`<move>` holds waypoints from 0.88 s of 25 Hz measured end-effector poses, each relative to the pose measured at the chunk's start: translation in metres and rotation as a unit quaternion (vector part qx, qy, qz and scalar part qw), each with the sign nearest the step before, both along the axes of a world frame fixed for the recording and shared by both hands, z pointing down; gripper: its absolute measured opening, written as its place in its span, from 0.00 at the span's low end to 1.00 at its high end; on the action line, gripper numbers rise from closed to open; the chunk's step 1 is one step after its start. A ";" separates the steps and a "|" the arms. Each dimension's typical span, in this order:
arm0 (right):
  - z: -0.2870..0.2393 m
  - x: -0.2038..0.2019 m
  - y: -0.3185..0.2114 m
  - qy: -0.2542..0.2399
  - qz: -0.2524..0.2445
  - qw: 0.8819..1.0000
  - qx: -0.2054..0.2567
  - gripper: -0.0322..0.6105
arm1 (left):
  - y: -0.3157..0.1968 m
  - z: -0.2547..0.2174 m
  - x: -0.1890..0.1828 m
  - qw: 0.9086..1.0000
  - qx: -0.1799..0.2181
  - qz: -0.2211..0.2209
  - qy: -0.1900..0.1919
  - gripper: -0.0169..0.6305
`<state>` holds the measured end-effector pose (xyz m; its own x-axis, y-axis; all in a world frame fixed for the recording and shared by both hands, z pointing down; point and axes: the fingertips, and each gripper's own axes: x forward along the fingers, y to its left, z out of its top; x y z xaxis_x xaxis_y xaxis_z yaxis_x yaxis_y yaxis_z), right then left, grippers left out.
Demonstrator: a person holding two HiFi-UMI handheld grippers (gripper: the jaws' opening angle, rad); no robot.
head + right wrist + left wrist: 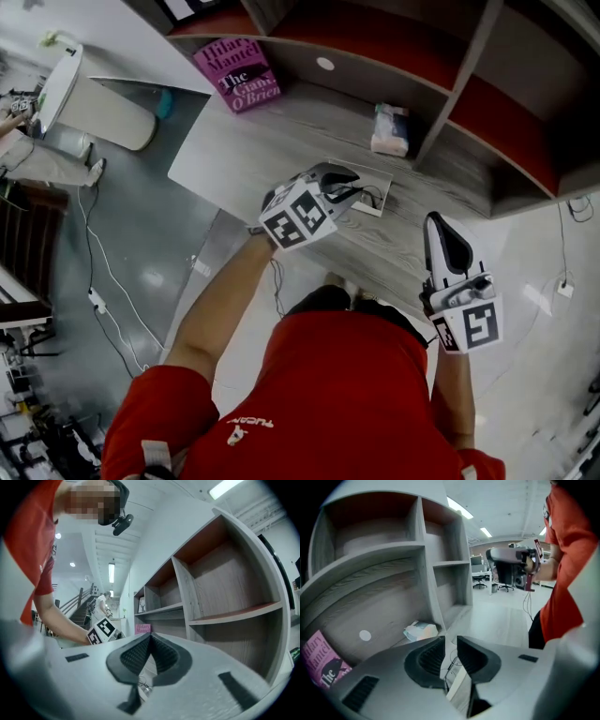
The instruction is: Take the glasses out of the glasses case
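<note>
At lower right the right gripper (439, 225) holds its jaws closed together on nothing, while at centre the left gripper (354, 185) – jaws a narrow gap apart – hangs just over the glasses (372, 197) on the pale glasses case (382, 185) on the tabletop (281, 131).

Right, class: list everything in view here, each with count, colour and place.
Book: one, pink, far left of the desk.
Tissue pack: one, white, beside a shelf upright.
Glasses: one pair, thin dark frame, at the case.
Glasses case: one, pale grey, flat on the desk.
Shelf unit: one, grey and red, behind the desk.
Cables: white, on the floor, left.
Left gripper: one, white, jaws slightly apart over the glasses.
Right gripper: one, white, jaws together, empty, at the view's right.
</note>
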<state>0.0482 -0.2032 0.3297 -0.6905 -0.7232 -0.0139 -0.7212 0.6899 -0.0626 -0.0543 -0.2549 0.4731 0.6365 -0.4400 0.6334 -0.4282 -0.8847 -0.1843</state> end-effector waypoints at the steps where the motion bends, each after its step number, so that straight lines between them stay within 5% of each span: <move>1: 0.001 0.000 -0.001 0.001 0.006 1.000 -0.001 0.06 | -0.002 0.007 0.001 1.000 -0.008 0.013 -0.011 0.15; 11: 0.015 0.017 -0.003 0.022 0.077 0.997 -0.023 0.06 | -0.007 0.078 0.008 0.977 -0.092 0.158 -0.114 0.20; 22: 0.030 0.032 -0.001 0.036 0.132 0.989 -0.048 0.06 | -0.016 0.121 0.003 0.949 -0.153 0.218 -0.167 0.20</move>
<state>0.0802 -0.2045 0.3594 -0.4738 -0.8742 0.1060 -0.8806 0.4698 -0.0616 -0.0516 -0.2706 0.5945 0.4574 0.0566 0.8874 0.0279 -0.9984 0.0493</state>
